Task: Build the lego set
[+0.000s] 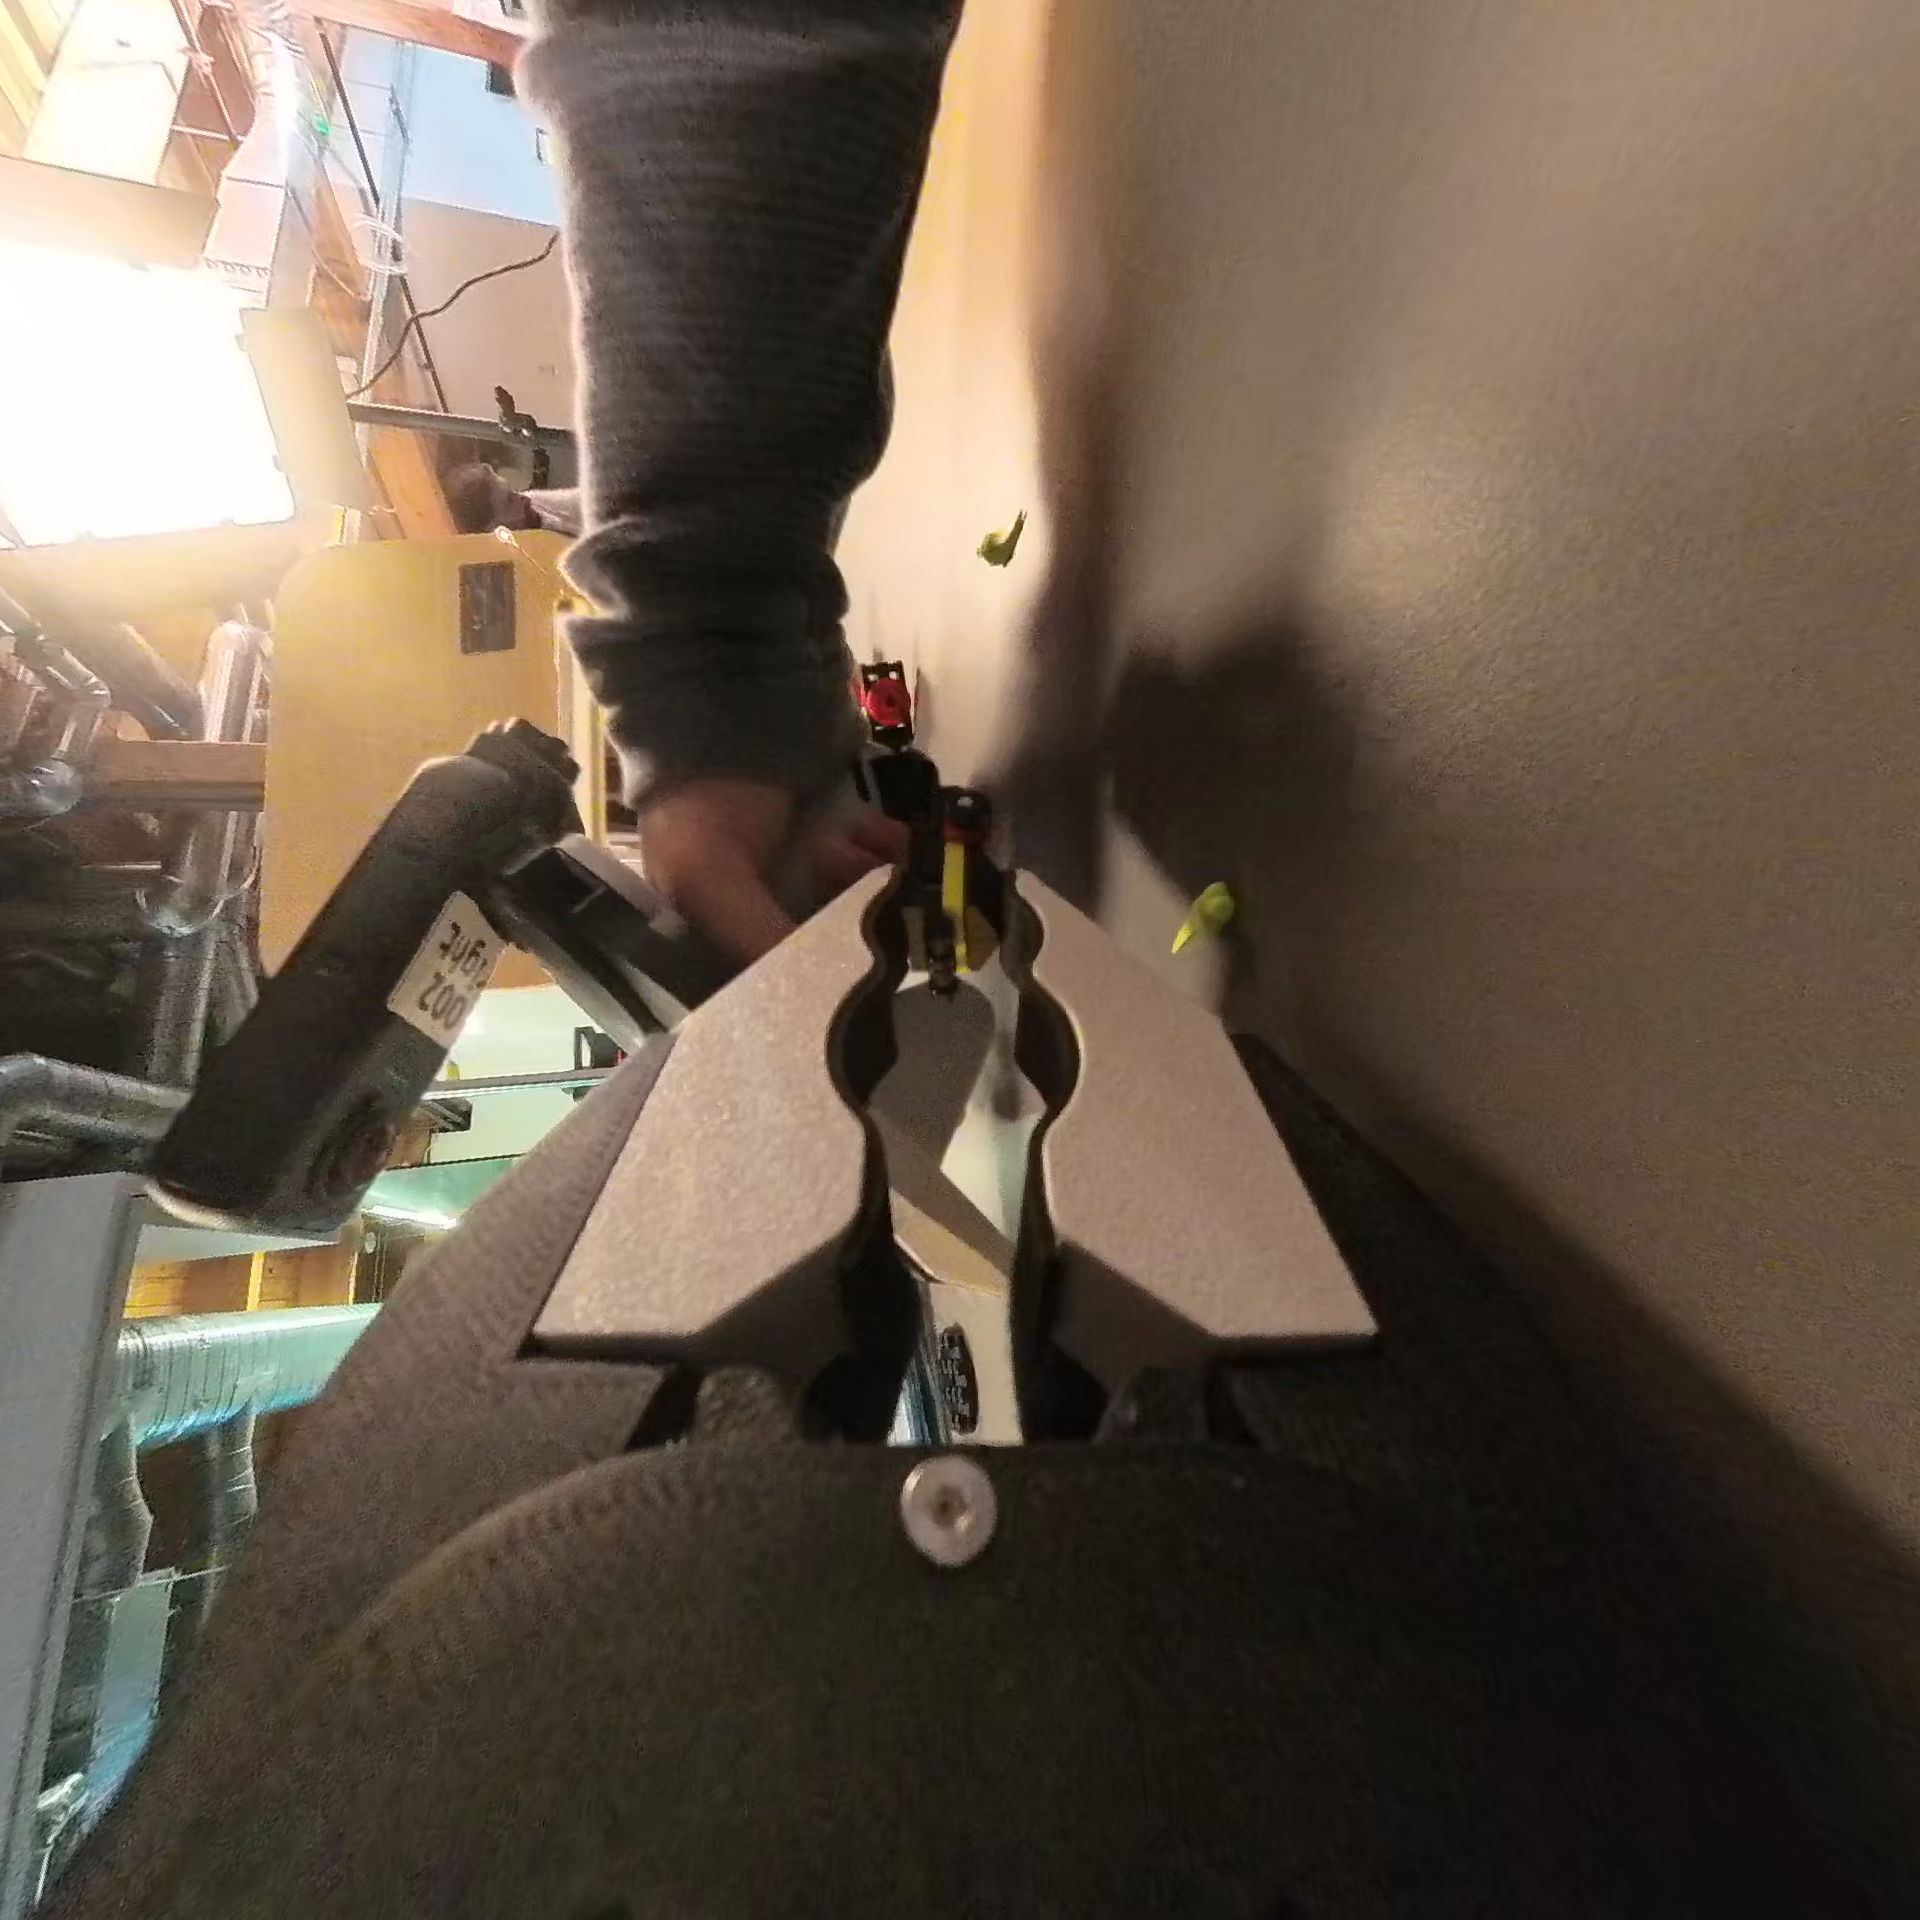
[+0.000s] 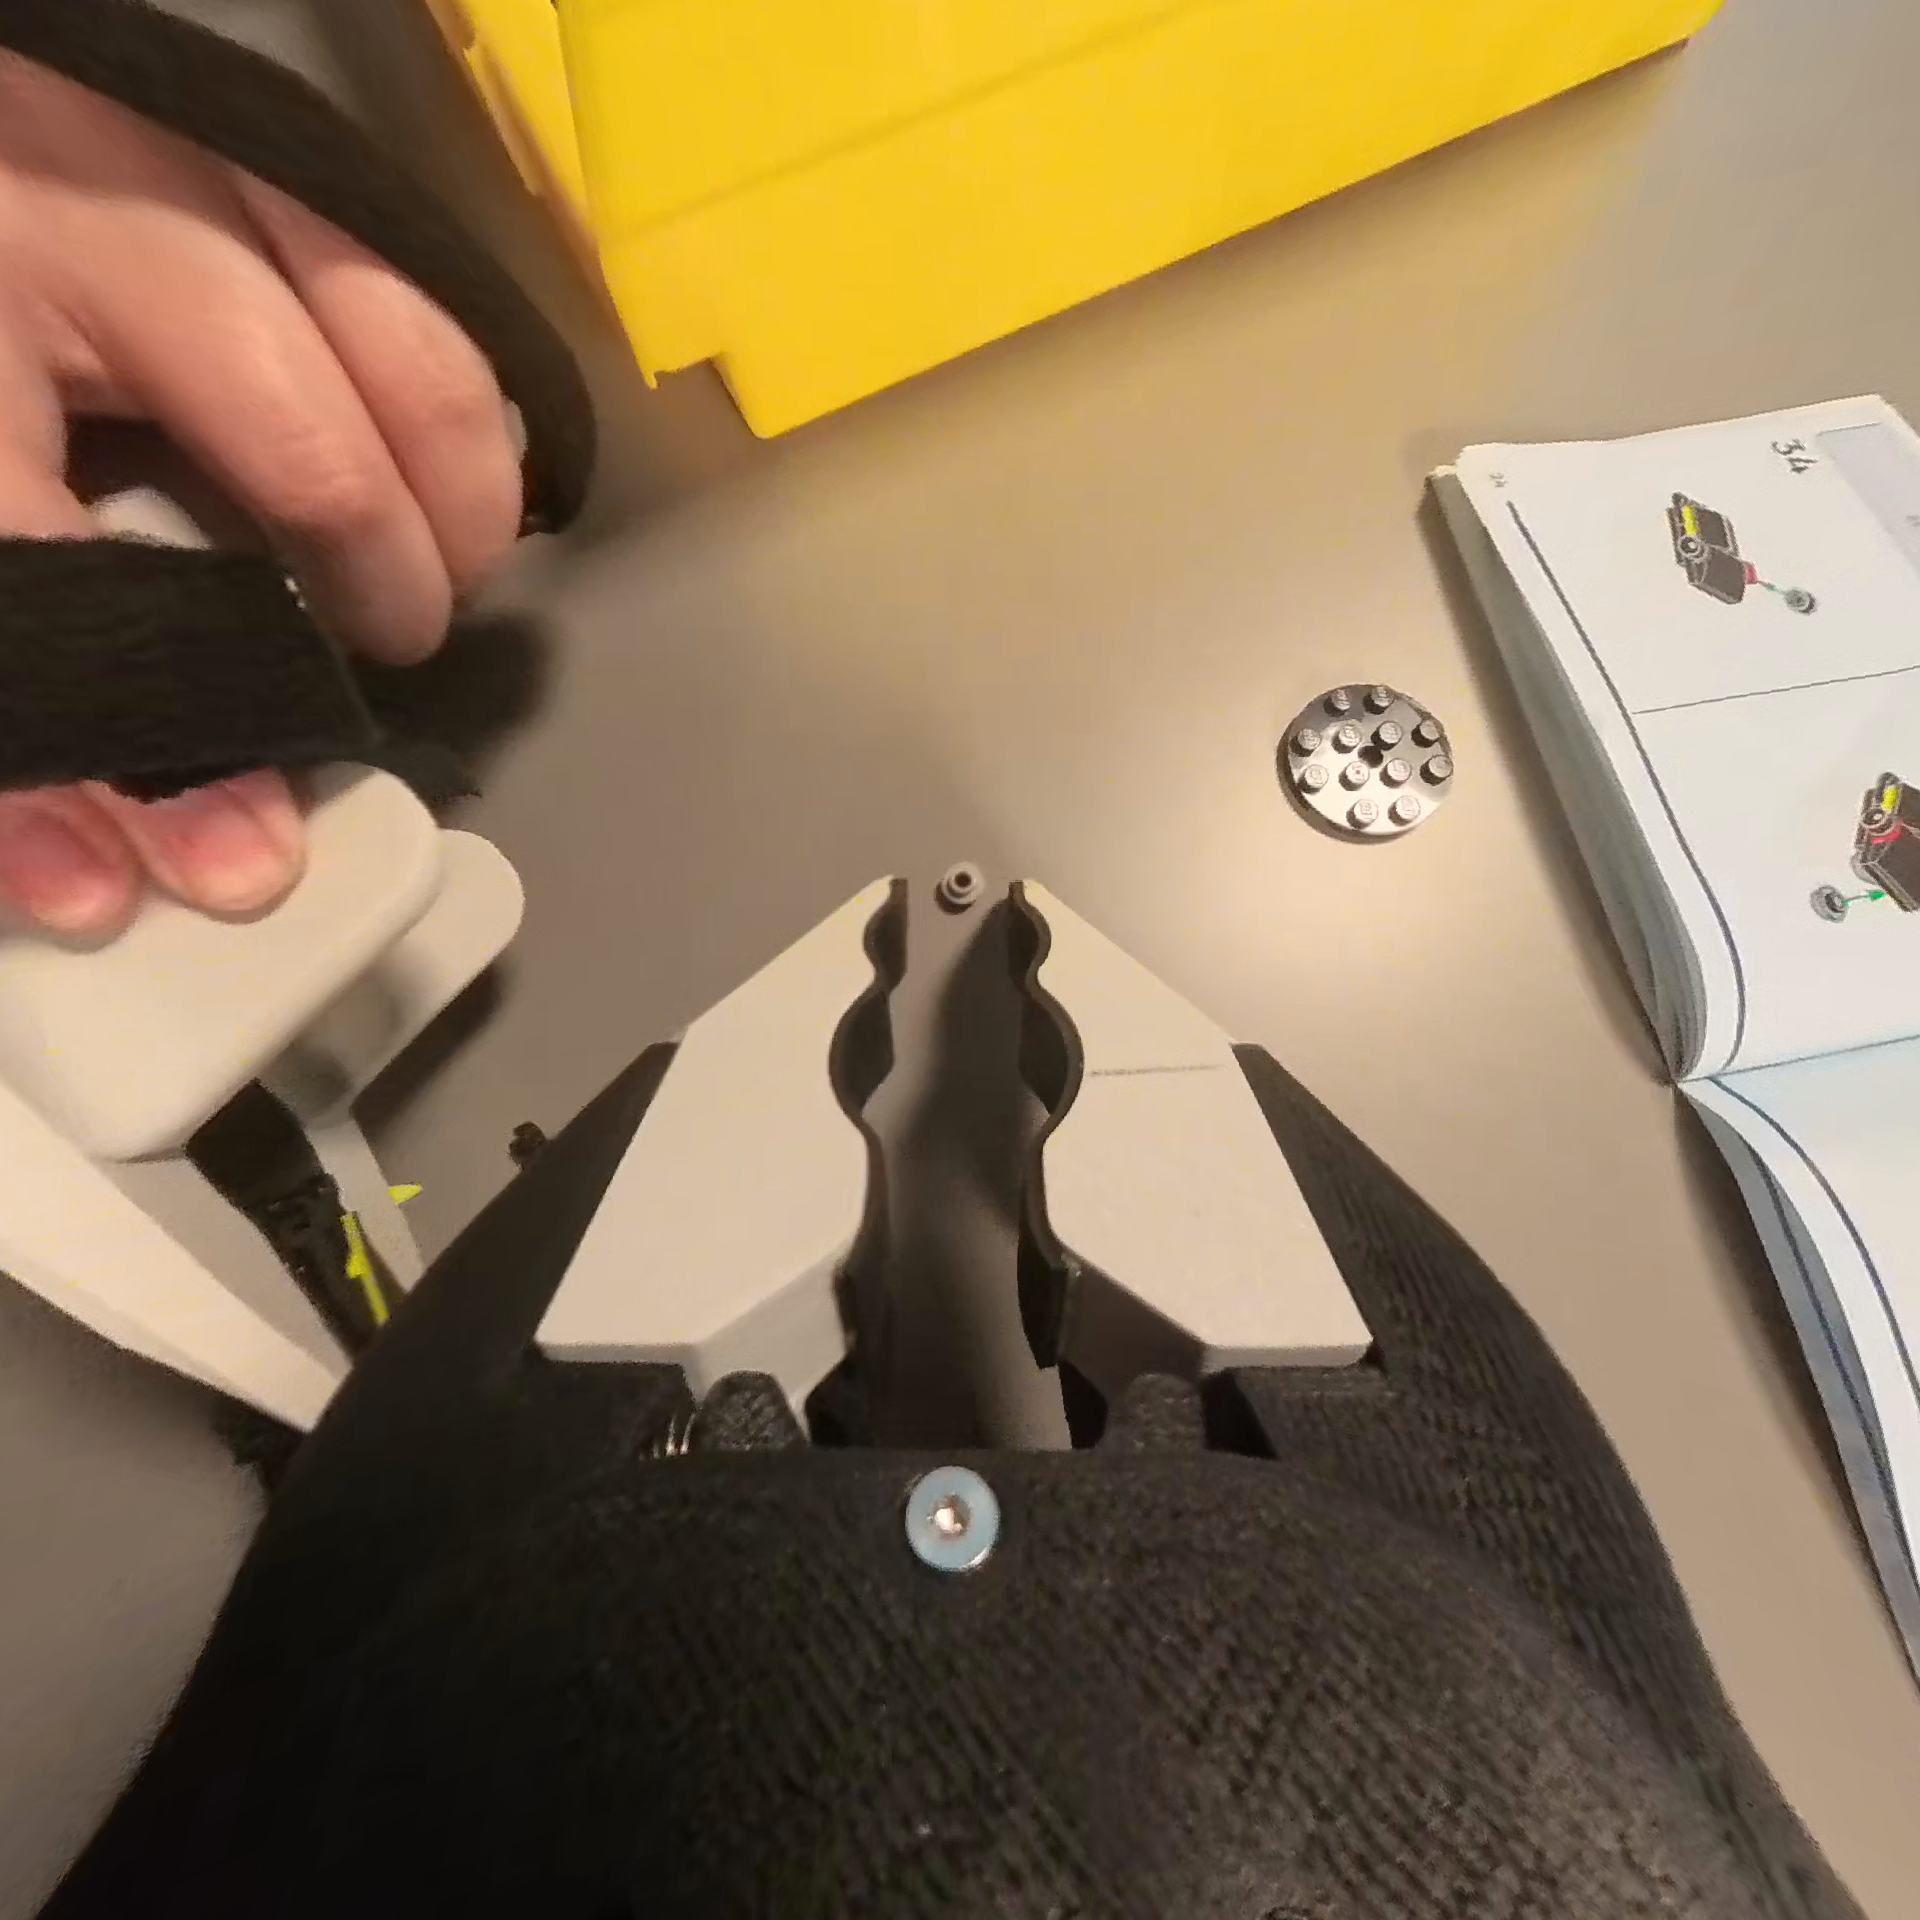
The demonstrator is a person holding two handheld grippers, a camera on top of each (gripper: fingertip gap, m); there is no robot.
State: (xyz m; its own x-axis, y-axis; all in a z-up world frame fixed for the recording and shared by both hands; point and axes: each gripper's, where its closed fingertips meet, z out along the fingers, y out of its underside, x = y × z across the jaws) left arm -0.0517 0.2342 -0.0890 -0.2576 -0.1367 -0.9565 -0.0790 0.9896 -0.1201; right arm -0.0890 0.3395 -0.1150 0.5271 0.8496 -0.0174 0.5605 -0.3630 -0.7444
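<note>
In the left wrist view, my left gripper (image 1: 951, 906) is shut on a small black and yellow lego assembly (image 1: 954, 878) with a red round part (image 1: 888, 702) at its far end, held close to the table. In the right wrist view, my right gripper (image 2: 956, 896) is open, its tips low over the table on either side of a tiny grey round stud piece (image 2: 958, 890). The tips do not touch the piece. A dark grey round studded plate (image 2: 1366, 769) lies to the right. The assembly (image 2: 348, 1252) also shows at the lower left, partly hidden.
An open instruction booklet (image 2: 1704, 748) lies at the right. A yellow box (image 2: 1039, 187) stands at the back. A hand (image 2: 239, 343) with black straps holds the left gripper. Two lime green pieces (image 1: 1003, 540) (image 1: 1205, 920) lie on the table. A grey sleeve (image 1: 727, 364) reaches in.
</note>
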